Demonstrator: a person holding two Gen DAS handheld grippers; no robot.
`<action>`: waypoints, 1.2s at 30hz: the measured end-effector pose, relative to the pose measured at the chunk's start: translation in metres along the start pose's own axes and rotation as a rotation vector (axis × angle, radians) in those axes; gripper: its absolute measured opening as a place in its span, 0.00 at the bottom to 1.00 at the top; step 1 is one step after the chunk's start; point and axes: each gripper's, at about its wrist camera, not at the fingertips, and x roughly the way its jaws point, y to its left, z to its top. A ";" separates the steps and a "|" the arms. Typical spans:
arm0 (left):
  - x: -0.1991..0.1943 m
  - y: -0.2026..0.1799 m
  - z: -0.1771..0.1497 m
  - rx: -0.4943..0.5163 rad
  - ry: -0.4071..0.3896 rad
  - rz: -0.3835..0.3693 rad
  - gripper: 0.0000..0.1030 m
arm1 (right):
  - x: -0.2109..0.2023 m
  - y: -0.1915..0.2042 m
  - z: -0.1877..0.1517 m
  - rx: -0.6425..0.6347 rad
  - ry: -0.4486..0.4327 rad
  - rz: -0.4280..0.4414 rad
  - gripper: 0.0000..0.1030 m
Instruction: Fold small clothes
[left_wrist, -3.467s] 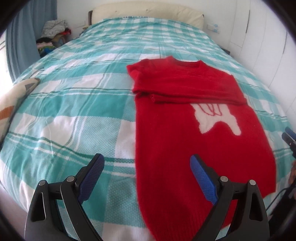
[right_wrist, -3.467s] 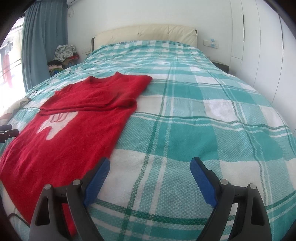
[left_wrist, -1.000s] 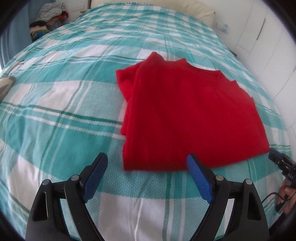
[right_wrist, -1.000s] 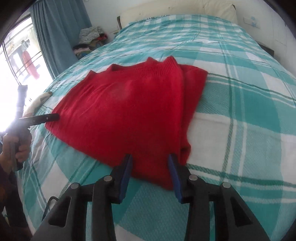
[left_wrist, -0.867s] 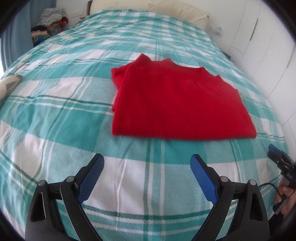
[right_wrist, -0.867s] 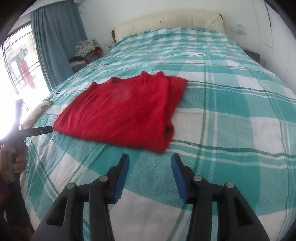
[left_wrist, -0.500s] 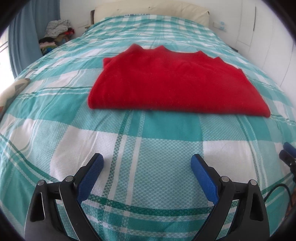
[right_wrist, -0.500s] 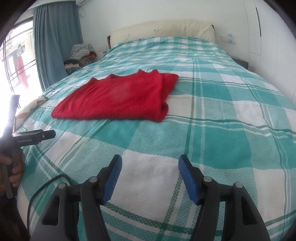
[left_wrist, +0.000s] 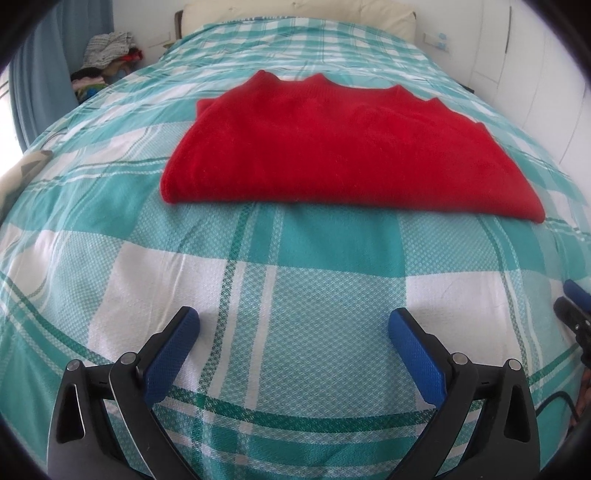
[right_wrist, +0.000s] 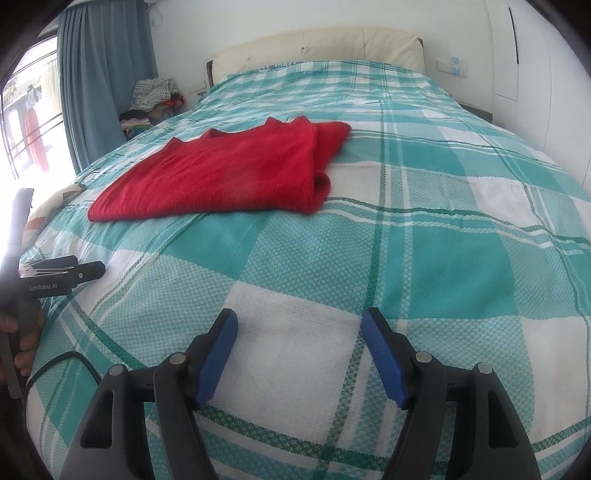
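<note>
While both tongs hang open and empty short of the folded red sweater (left_wrist: 343, 147), approach its side edge squarely, I'd say, left gripper (left_wrist: 291, 338) and right gripper (right_wrist: 299, 341) together.

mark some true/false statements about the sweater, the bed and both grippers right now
1. The red sweater lies folded on the checked bedspread. True.
2. The left gripper is clamped on the sweater. False: its jaws stand open with only bedspread between them.
3. The right gripper holds nothing. True; its jaws have just been opening.
4. The sweater hangs over the bed's near edge. False: it lies flat, farther up the bed than both grippers.
5. A pile of clothes sits by the blue curtain. True.
</note>
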 end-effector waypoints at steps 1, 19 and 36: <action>0.000 0.000 0.000 0.001 0.000 0.001 0.99 | 0.000 0.000 0.000 0.000 0.000 0.003 0.69; 0.001 -0.001 0.000 0.008 0.003 0.012 0.99 | 0.001 0.004 0.000 -0.005 0.003 0.009 0.74; 0.002 -0.003 0.000 0.016 0.008 0.028 1.00 | 0.001 0.004 0.000 -0.006 0.003 0.009 0.74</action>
